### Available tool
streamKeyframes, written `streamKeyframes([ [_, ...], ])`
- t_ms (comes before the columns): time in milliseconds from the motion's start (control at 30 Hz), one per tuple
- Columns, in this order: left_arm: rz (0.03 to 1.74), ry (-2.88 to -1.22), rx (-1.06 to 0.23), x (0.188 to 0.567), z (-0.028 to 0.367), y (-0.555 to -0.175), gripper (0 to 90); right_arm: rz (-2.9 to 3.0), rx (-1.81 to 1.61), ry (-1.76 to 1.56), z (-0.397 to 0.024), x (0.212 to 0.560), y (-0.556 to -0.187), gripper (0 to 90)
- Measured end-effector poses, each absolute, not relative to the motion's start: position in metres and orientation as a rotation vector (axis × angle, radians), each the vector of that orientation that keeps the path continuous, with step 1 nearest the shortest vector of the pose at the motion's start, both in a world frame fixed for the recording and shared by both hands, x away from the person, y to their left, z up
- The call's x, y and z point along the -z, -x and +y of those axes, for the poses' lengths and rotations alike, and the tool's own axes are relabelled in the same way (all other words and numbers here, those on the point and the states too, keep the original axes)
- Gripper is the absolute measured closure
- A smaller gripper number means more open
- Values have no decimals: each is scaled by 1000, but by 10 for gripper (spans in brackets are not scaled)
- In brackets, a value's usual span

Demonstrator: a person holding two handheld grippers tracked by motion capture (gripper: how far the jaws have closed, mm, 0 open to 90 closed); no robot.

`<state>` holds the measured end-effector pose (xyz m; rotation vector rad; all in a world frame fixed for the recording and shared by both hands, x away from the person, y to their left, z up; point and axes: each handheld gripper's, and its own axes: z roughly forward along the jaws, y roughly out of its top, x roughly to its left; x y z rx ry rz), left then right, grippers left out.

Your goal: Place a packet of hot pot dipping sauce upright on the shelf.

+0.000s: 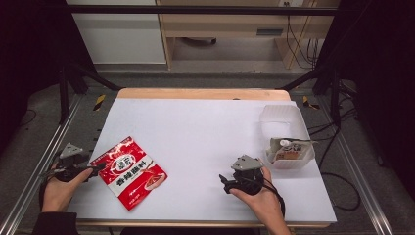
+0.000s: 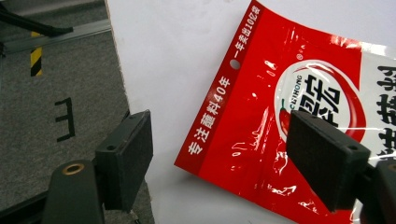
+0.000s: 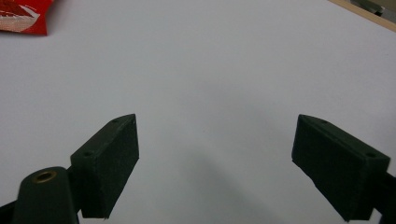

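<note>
We hold the left claw [image 2: 219,163] with its jaws spread wide and nothing pinched between them. No pad presses on anything. The corner of the red packet [image 2: 280,116] lies flat on the white table top [image 2: 163,56] in the gap ahead of the jaws, with the farther pad hanging over the packet's printed face. In the high view this claw [image 1: 95,169] sits at the table's near left edge, with the packet [image 1: 129,171] just beside its tips.

Our right claw [image 3: 215,163] also stands wide open over bare white surface, holding nothing. A corner of the red packet [image 3: 23,18] shows well ahead of it and off to one side. From above, the right claw [image 1: 226,182] rests near the front edge. Behind it stands a clear plastic box [image 1: 281,122] with a small packet [image 1: 289,149] inside.
</note>
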<state>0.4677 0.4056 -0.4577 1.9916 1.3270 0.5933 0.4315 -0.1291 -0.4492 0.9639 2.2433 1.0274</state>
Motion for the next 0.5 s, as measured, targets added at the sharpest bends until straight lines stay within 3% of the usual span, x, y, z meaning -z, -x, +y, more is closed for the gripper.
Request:
streamKeyframes([
  [500,1342,-2015,-549,465,405,-471,204,2264,-1025,-949,-127,450,-431,151],
])
